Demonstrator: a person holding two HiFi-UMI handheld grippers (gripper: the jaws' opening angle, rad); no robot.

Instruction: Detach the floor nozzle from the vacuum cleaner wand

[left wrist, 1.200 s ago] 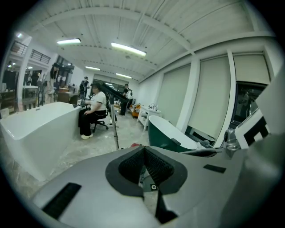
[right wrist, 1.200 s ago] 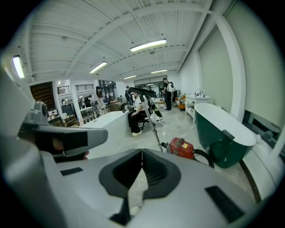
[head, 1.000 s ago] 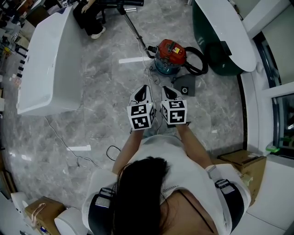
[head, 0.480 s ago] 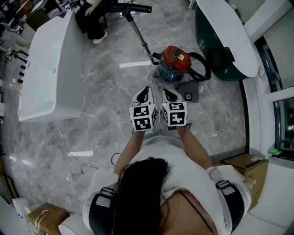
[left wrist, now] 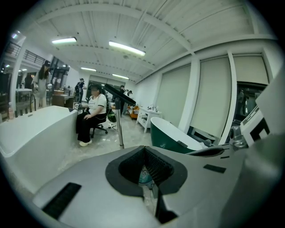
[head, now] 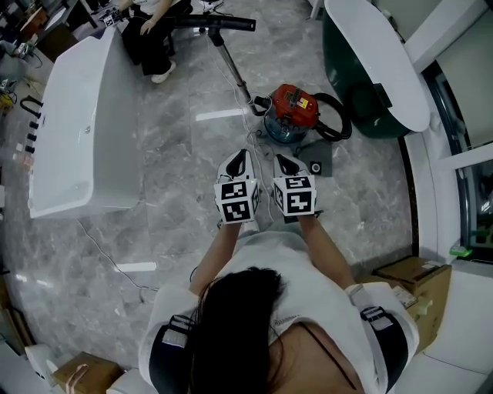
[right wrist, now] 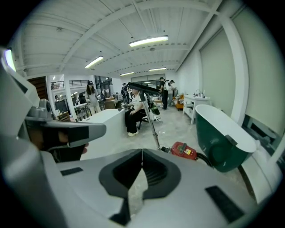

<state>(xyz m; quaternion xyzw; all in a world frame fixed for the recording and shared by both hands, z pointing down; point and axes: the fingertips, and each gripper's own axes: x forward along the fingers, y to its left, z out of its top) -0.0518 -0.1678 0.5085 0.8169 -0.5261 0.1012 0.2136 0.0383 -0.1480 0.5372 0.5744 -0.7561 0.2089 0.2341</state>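
Observation:
The vacuum's red canister (head: 293, 106) stands on the grey floor ahead of both grippers. Its metal wand (head: 231, 65) slants up and away to the black floor nozzle (head: 219, 21), which is raised in the air near a seated person (head: 150, 31). My left gripper (head: 239, 156) and right gripper (head: 284, 161) are held side by side short of the canister, both shut with nothing in them. The right gripper view shows the canister (right wrist: 184, 150), wand (right wrist: 152, 124) and nozzle (right wrist: 144, 87) beyond its own shut jaws (right wrist: 142, 153). In the left gripper view the wand (left wrist: 120, 131) rises past my left gripper (left wrist: 143, 149).
A white bathtub (head: 77, 115) stands at the left and a dark green one (head: 370, 61) at the right. A black hose (head: 337, 115) loops beside the canister, and a dark square pad (head: 314, 163) lies near it. Cables (head: 115, 254) trail on the floor; a cardboard box (head: 412, 281) sits at the lower right.
The canister and wand have drawn closer to both grippers as I moved forward. Both grippers stay shut and side by side.

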